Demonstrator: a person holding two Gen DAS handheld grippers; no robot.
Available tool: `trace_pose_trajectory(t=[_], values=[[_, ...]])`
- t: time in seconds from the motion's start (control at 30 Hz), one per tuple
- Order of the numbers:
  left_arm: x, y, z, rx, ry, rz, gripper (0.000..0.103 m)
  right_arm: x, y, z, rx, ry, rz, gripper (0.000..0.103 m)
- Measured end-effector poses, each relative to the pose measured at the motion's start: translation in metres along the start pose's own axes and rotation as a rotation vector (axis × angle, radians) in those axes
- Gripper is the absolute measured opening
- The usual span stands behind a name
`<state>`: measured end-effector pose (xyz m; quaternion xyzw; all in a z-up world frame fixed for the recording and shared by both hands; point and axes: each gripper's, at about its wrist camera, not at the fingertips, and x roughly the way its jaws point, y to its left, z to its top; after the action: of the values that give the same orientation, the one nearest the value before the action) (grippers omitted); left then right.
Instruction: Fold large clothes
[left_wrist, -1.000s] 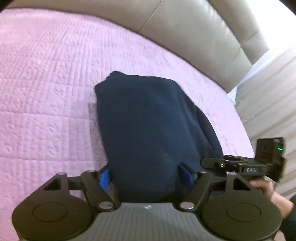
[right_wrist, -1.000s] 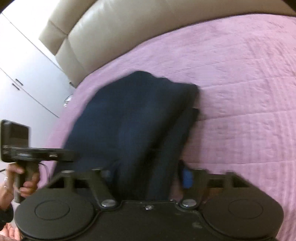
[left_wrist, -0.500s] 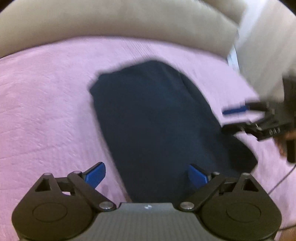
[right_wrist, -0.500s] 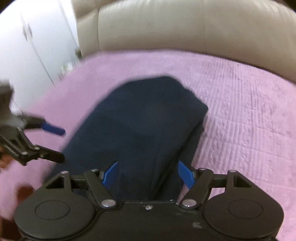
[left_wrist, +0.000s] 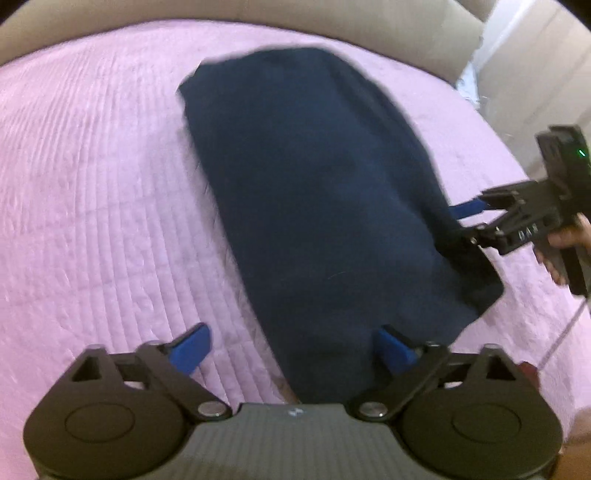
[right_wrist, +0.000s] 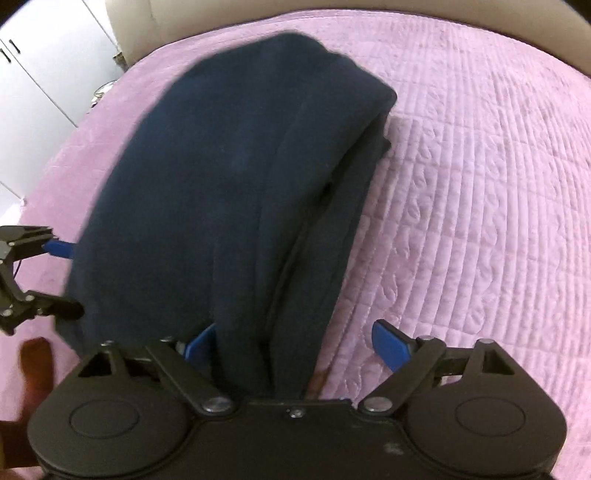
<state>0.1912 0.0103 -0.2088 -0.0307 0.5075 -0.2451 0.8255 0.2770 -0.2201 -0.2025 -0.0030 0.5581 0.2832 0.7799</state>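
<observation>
Left wrist view: the left gripper (left_wrist: 291, 345) points down over a pink quilted bedspread (left_wrist: 99, 192), its blue fingers (left_wrist: 190, 345) spread wide. Its jaws have just been closing a little, yet they stand far apart and press on nothing. A folded navy garment (left_wrist: 317, 199) lies flat on the bedspread and runs from near the beige headboard (left_wrist: 236, 11) down between the jaws; the near end passes under the gripper's body, closer to the right-hand finger. At the frame's right edge the right gripper (left_wrist: 460, 221) reaches to the garment's side, held by a person's hand (left_wrist: 561, 247); a green light shows on its body.

Right wrist view: the right gripper (right_wrist: 293, 341) also points down, its jaws having just been opening and now spread wide. The garment (right_wrist: 236, 177) shows stacked folded layers along its right edge, and its near end lies between the blue fingers (right_wrist: 389, 343), which do not squeeze it. The left gripper (right_wrist: 61, 280) sits at the left edge beside the garment, open. White cupboard doors (right_wrist: 40, 74) stand beyond the bed.
</observation>
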Motion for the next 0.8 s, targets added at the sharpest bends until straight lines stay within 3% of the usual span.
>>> trace_pose_trajectory(t=[0.07,0.17,0.27,0.33,0.47,0.63,0.73,0.8], values=[[-0.020,0.001,0.018,0.022,-0.048,0.020,0.089,-0.018,0.005,0.018,-0.056,-0.030,-0.009,0.102],[-0.041,0.010,0.053,0.032,-0.180,0.068,0.102,-0.043,0.014,0.053,-0.125,-0.147,-0.050,0.102],[-0.031,0.023,0.097,0.025,-0.246,0.132,0.102,-0.039,0.016,0.090,-0.139,-0.215,-0.049,0.102],[-0.011,0.037,0.126,0.003,-0.271,0.124,0.101,-0.021,0.013,0.115,-0.151,-0.233,-0.072,0.102],[0.042,0.073,0.161,-0.148,-0.201,-0.002,0.089,0.039,-0.015,0.149,-0.081,-0.133,-0.054,0.101],[0.090,0.097,0.165,-0.171,-0.160,-0.011,0.103,0.077,-0.049,0.160,0.033,-0.067,-0.037,0.103],[0.104,0.114,0.159,-0.243,-0.159,-0.100,0.103,0.086,-0.078,0.153,0.191,-0.045,0.070,0.103],[0.105,0.123,0.154,-0.268,-0.162,-0.146,0.103,0.083,-0.088,0.148,0.191,-0.063,0.099,0.103]])
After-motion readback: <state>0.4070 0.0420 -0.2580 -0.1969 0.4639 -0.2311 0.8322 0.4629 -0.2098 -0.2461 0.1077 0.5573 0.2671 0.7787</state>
